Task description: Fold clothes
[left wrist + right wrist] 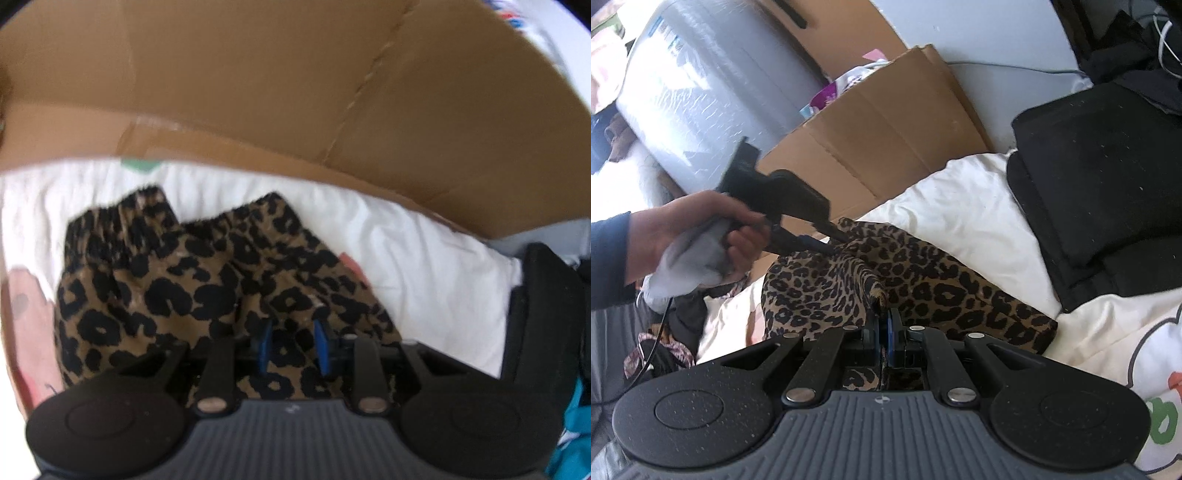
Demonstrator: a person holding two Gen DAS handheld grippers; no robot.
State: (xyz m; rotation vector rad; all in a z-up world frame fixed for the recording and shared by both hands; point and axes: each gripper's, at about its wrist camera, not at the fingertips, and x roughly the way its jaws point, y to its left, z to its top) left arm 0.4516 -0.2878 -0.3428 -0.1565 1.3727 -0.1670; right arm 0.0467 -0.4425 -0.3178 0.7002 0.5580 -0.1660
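On the white bedding (964,206): one leopard-print garment (923,280), tan with black spots, lying in loose folds near the cardboard. Elastic gathered edges show at its far end in the left wrist view (147,236); a pink printed patch of the bedding lies beside it there.

Right gripper (885,325): blue pads pressed together, jaws closed on a raised fold of the leopard-print garment. The pinched cloth stands up in a ridge just ahead of the fingertips, and more of it shows below the jaws.

Left gripper (291,343): pointing steeply down over the garment, blue pads (265,341) a narrow gap apart, leopard cloth visible between and beneath them. Whether the pads press on cloth cannot be told; the view is blurred. In the right wrist view the same tool (827,240) sits with its tip at the garment's far edge, held by a hand (701,229) in a dark sleeve.

Surroundings: flattened cardboard (879,136) propped just behind the bedding; a stack of folded black clothes (1108,192) to the right of the garment, resting on the bedding; a large roll of bubble wrap (713,92) behind the hand; a white sheet with a colourful print (1152,369) at the near right.
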